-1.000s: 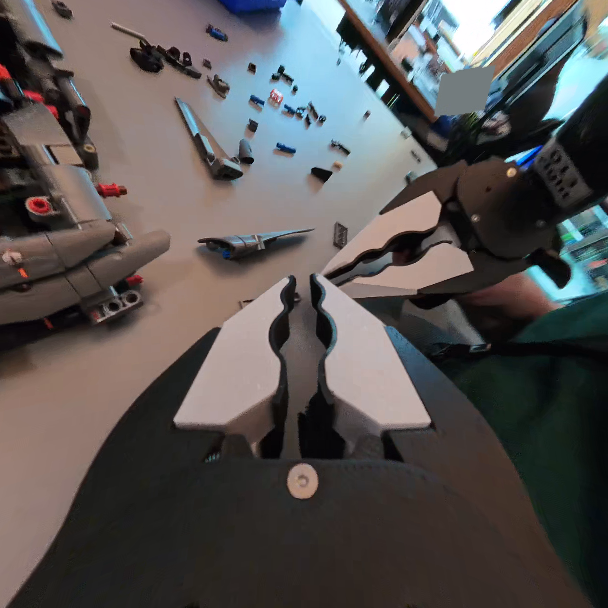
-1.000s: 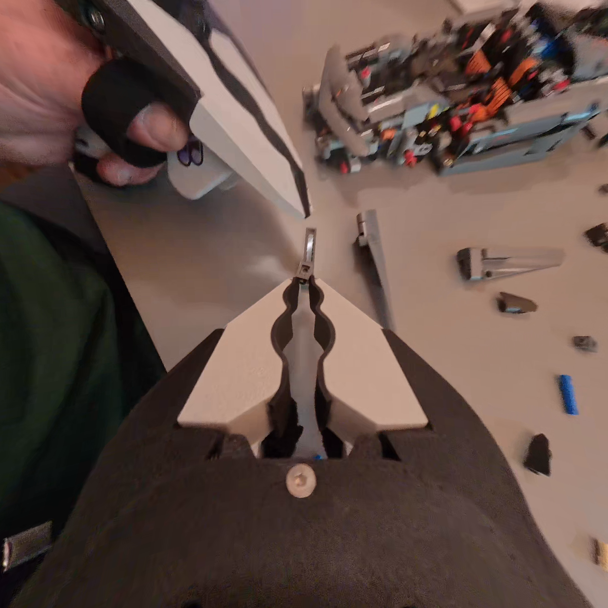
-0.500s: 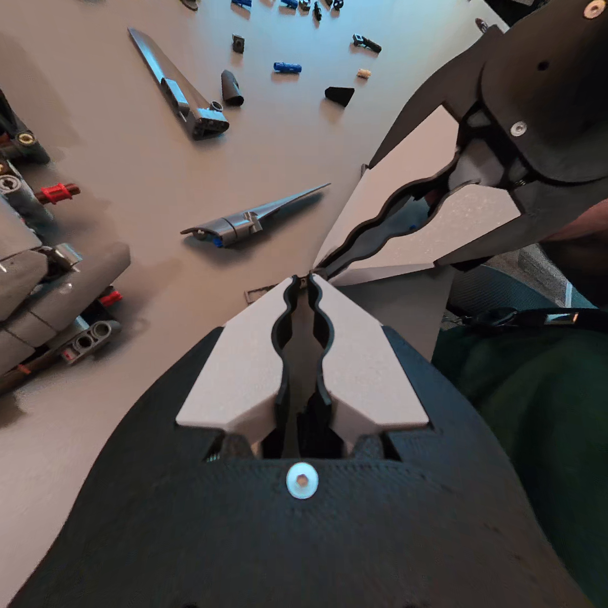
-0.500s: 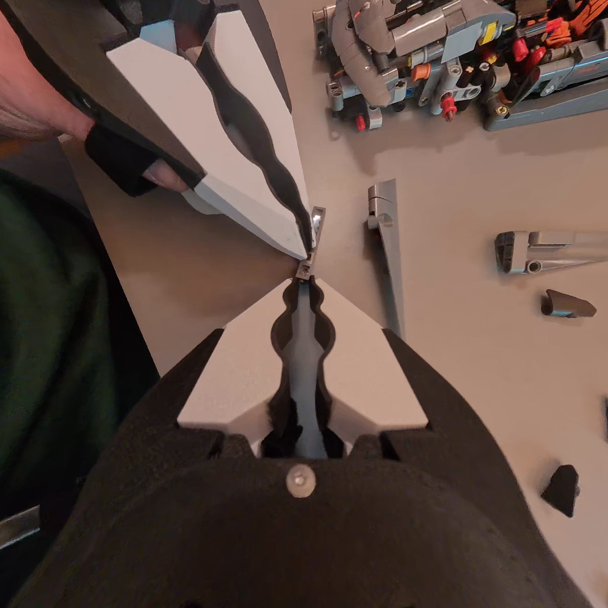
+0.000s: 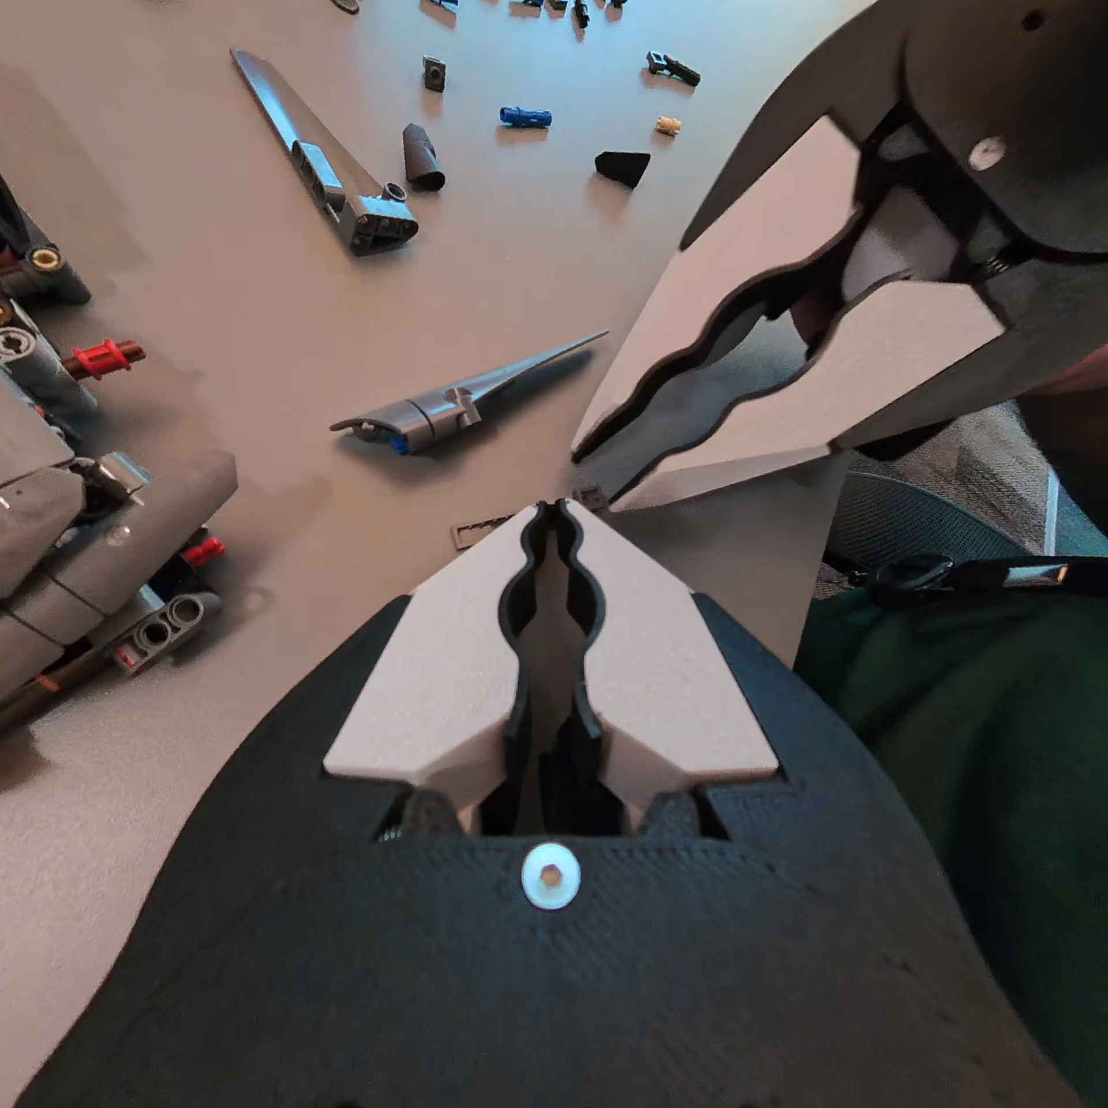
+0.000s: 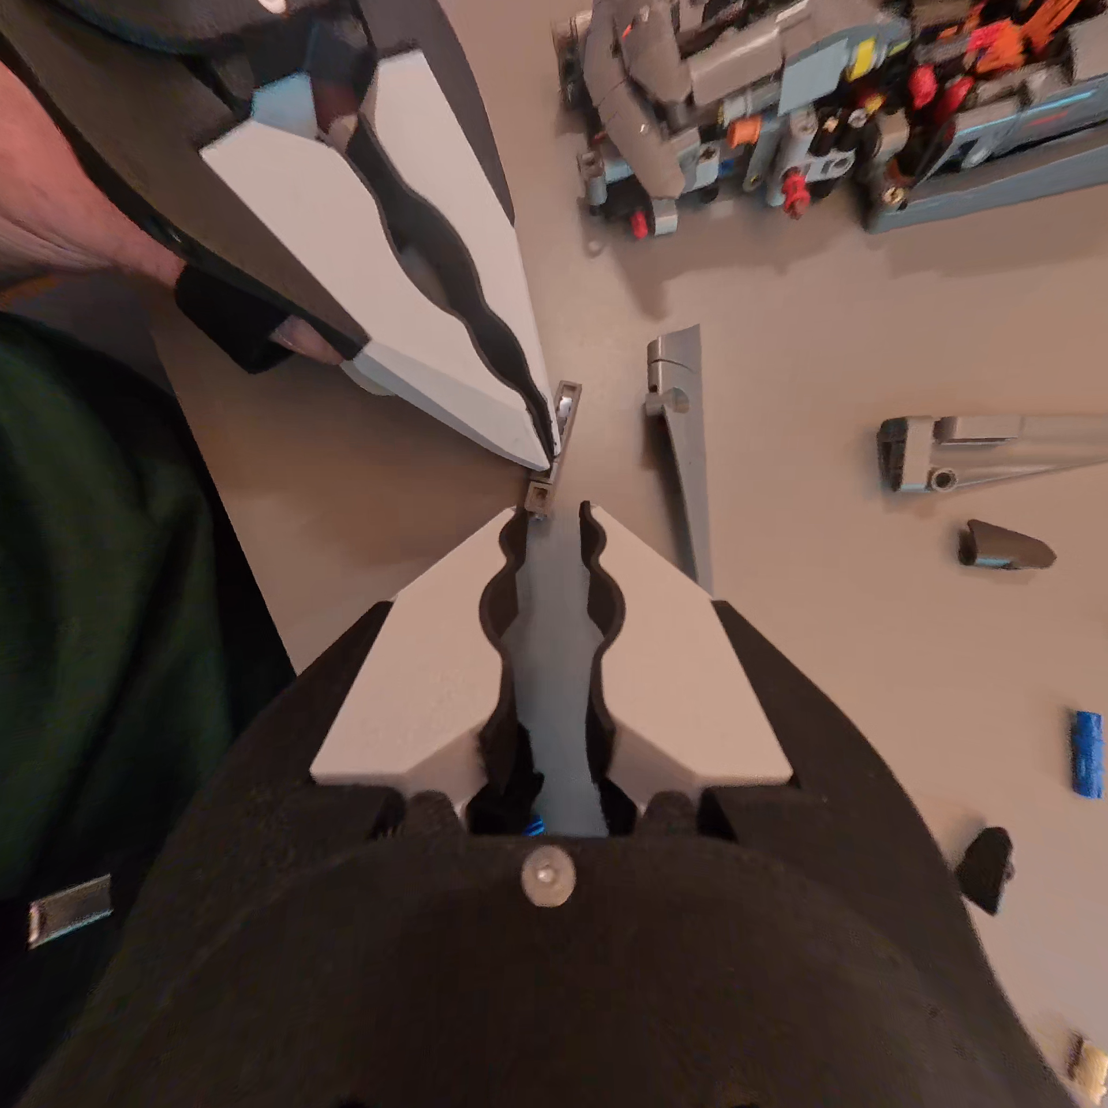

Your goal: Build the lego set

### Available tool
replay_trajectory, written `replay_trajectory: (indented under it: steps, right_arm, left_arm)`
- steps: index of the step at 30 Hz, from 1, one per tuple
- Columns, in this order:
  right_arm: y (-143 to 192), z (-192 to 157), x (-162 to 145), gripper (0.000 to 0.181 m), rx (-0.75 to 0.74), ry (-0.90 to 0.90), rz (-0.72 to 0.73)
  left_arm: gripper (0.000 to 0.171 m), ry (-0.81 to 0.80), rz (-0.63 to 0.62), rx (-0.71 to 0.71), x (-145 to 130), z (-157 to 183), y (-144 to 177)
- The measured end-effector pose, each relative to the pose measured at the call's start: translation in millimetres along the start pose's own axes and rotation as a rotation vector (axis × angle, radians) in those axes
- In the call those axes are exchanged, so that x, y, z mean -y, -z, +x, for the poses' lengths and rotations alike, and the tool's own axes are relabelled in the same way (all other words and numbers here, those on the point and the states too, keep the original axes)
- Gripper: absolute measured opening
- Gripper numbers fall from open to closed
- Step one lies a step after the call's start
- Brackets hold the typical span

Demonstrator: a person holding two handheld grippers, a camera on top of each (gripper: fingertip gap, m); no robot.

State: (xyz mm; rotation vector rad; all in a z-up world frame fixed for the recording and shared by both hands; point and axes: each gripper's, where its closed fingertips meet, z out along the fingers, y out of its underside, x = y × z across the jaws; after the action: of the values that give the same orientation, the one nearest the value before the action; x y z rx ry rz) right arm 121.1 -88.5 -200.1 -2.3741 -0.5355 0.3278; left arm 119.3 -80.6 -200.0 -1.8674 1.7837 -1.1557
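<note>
A thin grey lego frame piece (image 6: 566, 414) hangs above the table between the two grippers. My left gripper (image 5: 551, 509) is shut on it. The piece sticks out on both sides of its tips in the left wrist view (image 5: 479, 532). In the right wrist view the left gripper (image 6: 544, 458) comes in from the upper left and pinches the piece near its middle. My right gripper (image 6: 553, 509) is open, and the piece's near end sits by its left fingertip. The right gripper also shows at the upper right of the left wrist view (image 5: 593, 479). The large grey lego model (image 6: 779, 120) lies farther back.
Loose parts lie on the table: two grey wing pieces (image 6: 677, 419) (image 6: 989, 449), a dark cone (image 6: 1001, 551), a blue pin (image 6: 1086, 761) and a black wedge (image 6: 983, 863). The table edge and a person's green garment (image 6: 90, 599) are close by. My left and right fingertips are right by each other.
The left gripper has closed in from the upper left and shut on the thin grey piece. The right gripper, shut on that piece before, has opened and let it go.
</note>
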Motion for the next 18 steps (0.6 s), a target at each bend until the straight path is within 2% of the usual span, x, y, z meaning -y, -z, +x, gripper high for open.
replay_trajectory:
  steps: [4,18]
  right_arm:
    - [9.4,-4.1,9.0,0.013,-0.008,0.011,0.042]
    - [-3.6,-6.9,6.7,0.000,-0.060,0.041,0.050]
  left_arm:
    - [0.001,0.009,0.001,-0.011,0.0,0.3,0.1]
    - [0.000,-0.007,0.001,-0.005,-0.6,1.0,-0.3]
